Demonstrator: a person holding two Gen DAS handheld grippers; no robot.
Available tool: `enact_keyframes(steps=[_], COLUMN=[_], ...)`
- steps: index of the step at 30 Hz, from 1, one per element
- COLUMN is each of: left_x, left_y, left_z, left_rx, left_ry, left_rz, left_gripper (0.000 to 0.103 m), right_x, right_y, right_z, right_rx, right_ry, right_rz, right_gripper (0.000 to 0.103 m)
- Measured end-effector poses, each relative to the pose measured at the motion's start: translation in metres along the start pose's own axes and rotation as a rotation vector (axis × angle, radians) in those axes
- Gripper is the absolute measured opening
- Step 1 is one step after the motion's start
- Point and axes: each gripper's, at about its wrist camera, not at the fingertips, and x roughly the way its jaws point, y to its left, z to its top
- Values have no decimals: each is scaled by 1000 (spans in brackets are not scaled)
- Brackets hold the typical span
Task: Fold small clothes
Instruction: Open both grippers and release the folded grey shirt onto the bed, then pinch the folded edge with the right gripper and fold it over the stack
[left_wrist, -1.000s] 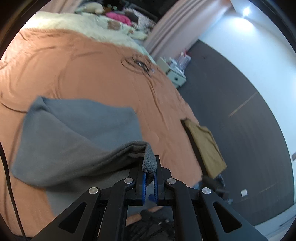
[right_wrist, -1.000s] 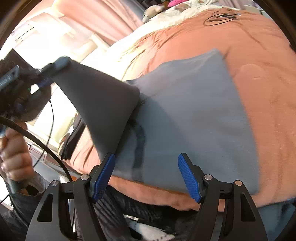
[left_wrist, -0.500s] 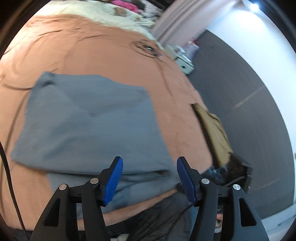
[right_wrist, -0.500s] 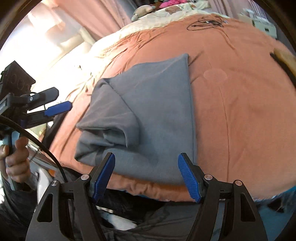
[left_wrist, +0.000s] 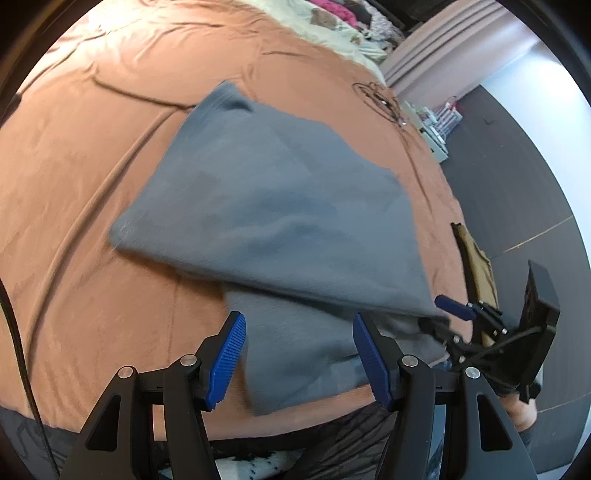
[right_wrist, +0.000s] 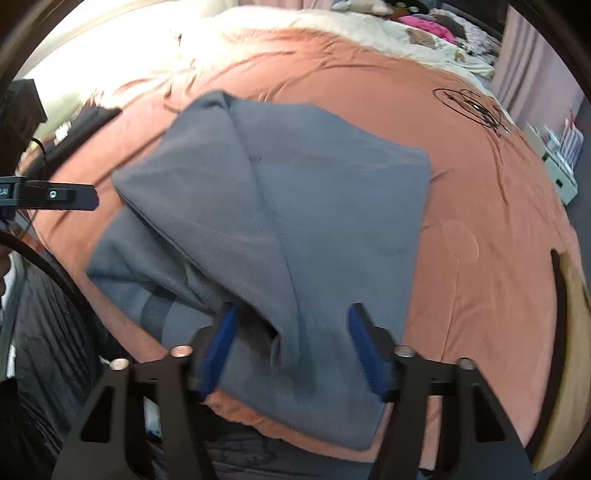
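You've dropped the grey garment (left_wrist: 280, 206) from left gripper (left_wrist: 299, 360), now released; right gripper (right_wrist: 291, 350) closing around its near fold, not yet pinching.

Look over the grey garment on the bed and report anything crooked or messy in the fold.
The grey garment is folded unevenly on the orange bedspread. The folded-over flap lies at a slant, and a lower layer with a darker band pokes out past it near the bed edge, bunched rather than flat.
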Motion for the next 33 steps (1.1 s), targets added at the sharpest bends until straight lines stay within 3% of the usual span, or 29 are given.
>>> enact_keyframes(steps=[11, 13, 15, 17, 26, 33], left_x=[19, 21, 23, 23, 26, 32], left_y=[33, 37, 38, 36, 26, 14], left_z=[-10, -11, -11, -10, -10, -14], left_rx=[-59, -62, -56, -45, 8, 71], left_ry=[49, 56, 60, 64, 86, 105], left_rz=[-17, -18, -18, -12, 22, 81], left_gripper=[62, 62, 62, 62, 62, 62], right_x=[29, 30, 27, 19, -28, -34], right_y=[66, 73, 73, 66, 7, -51], right_z=[42, 46, 52, 57, 54, 13], right_rx=[-263, -288, -254, -202, 102, 351], right_ry=[77, 66, 58, 38, -41, -82], right_rz=[-157, -165, -124, -73, 196, 378], right_gripper=[46, 37, 14, 9, 6, 6])
